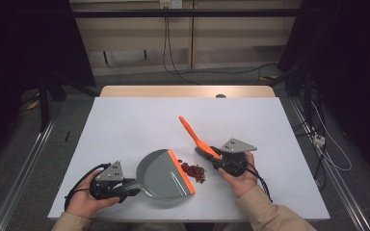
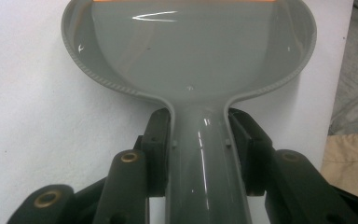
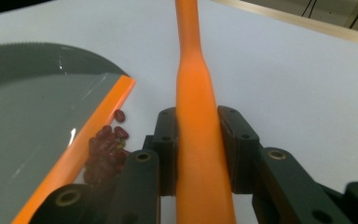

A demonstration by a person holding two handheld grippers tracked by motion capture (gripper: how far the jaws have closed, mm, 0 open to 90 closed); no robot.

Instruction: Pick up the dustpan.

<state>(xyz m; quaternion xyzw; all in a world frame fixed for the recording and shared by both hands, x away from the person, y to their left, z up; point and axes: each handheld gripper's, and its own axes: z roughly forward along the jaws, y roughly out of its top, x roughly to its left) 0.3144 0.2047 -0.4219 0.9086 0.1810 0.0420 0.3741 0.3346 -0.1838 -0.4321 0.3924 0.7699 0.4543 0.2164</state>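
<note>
High view: a stiff, light dustpan [image 1: 166,175] is clamped by its handle in the left hand-held gripper [image 1: 125,187]; beans [image 1: 195,172] lie at its three o'clock lip; the brush [image 1: 195,137] handle is gripped by the right hand-held gripper [image 1: 211,156].

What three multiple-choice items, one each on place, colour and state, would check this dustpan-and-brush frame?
1. Where do the beans lie?
A. inside the dustpan
B. on the table just outside the dustpan's lip
C. at the table's far edge

2. What colour is the lip of the dustpan?
A. orange
B. blue
C. white

3. What does the right gripper hold?
A. nothing, jaws open
B. the dustpan's handle
C. the brush by its handle

Key: 1 B, the red heap sits on the white table against the lip; 2 A, an orange strip edges the grey pan; 3 C, the right gripper view shows both jaws clamped on the orange handle, while the left gripper grips the dustpan's handle.
</note>
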